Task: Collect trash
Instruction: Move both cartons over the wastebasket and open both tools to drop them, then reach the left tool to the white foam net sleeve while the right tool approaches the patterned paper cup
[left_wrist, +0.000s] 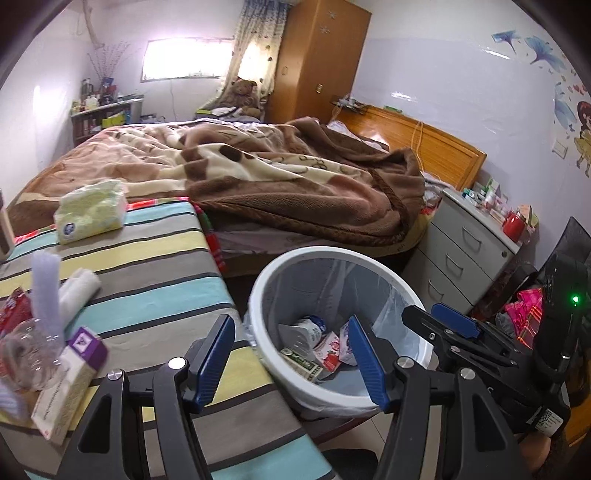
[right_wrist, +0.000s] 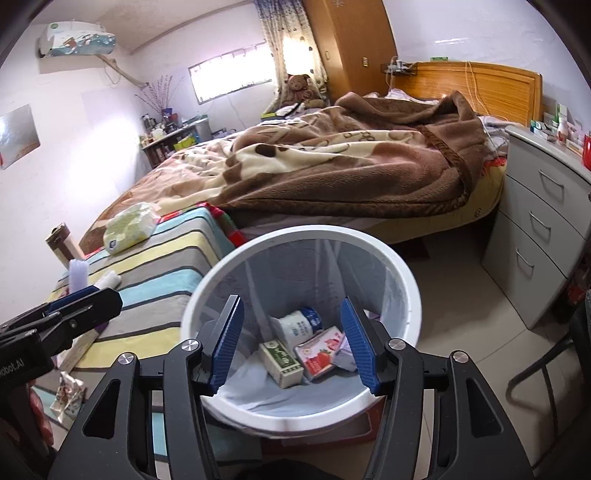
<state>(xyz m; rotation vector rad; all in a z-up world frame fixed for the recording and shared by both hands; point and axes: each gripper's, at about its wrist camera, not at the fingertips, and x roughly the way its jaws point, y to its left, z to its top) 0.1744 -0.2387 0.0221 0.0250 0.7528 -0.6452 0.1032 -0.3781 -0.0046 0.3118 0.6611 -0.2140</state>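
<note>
So we hold both claws apart and empty over the round white lined bin (right_wrist: 402, 280) (three cartons and a small white bottle inside); the purple-topped box (left_wrist: 70, 373) and crumpled clear wrapper (left_wrist: 26, 354) remain on the striped table (left_wrist: 147, 266).

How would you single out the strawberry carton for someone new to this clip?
Find the white waste bin on the floor between the striped table and the bed. Among the items lying at its bottom, the strawberry carton sits between a green-printed box and a lilac wrapper, below a white bottle. It alone is red and pink with strawberries printed on it.
</note>
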